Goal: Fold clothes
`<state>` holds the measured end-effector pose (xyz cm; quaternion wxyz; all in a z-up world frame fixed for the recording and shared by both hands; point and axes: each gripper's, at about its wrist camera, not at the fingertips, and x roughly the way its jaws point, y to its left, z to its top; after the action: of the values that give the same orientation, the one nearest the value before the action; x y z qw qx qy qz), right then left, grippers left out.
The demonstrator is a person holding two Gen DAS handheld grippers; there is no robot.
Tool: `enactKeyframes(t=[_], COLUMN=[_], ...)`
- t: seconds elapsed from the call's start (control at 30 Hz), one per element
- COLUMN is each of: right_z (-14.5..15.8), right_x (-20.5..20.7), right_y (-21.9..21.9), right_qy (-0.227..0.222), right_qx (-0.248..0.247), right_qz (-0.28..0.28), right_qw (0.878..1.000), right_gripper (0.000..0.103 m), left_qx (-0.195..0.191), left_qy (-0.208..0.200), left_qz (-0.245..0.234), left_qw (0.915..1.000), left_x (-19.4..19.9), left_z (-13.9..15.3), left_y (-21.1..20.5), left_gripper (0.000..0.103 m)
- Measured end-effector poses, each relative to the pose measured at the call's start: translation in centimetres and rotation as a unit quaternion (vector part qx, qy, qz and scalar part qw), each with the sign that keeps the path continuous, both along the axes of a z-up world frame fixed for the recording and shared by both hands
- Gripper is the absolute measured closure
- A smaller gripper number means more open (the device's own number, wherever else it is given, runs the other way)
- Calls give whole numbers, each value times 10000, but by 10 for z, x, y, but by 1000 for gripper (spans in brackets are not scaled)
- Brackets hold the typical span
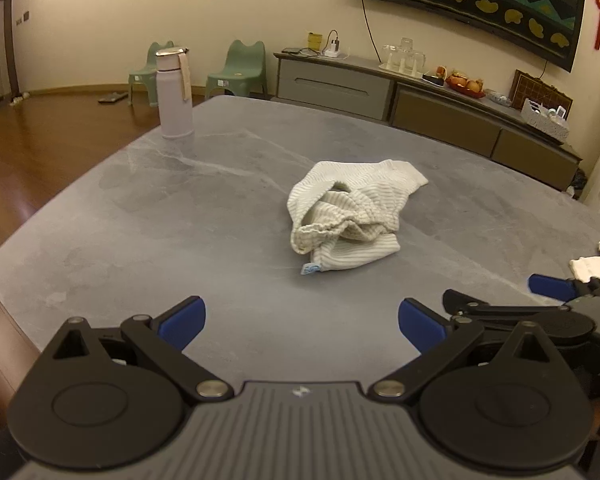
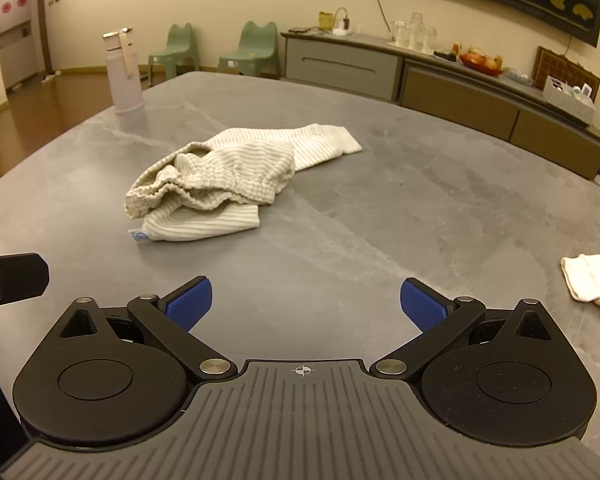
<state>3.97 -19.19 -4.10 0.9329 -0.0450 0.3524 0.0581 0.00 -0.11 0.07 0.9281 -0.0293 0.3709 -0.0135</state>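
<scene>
Only a blue tag (image 1: 310,269), print unreadable, marks the crumpled striped garment (image 1: 352,216).

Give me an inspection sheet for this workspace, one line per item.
Surface: grey marbled table, dry, no spills seen.
Job's things: striped garment crumpled mid-table, unfolded; white cloth at the right edge.
Clutter: bottle upright at the far left corner.
Grippers: left gripper and right gripper both open, empty, short of the garment.
Cables: none on the table; a charger cable on the sideboard, a cord down the wall.
Surroundings: two green chairs, wood floor.
</scene>
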Motion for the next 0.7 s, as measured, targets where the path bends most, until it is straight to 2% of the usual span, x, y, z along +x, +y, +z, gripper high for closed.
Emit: enactKeyframes(t=[0.3, 0.7], right_z=[5, 6], right_x=[-2, 0], right_y=[7, 7], right_qy=[-126, -93], right_qx=[-242, -228], right_qz=[112, 149], right_qw=[9996, 9996], right_gripper=[0, 0], left_qx=[204, 16], left_qy=[-65, 137], left_qz=[8, -18], left_qw=[9998, 9999], left_x=[-3, -2], left_z=[-5, -5], left_y=[-5, 0], left_gripper=[0, 0])
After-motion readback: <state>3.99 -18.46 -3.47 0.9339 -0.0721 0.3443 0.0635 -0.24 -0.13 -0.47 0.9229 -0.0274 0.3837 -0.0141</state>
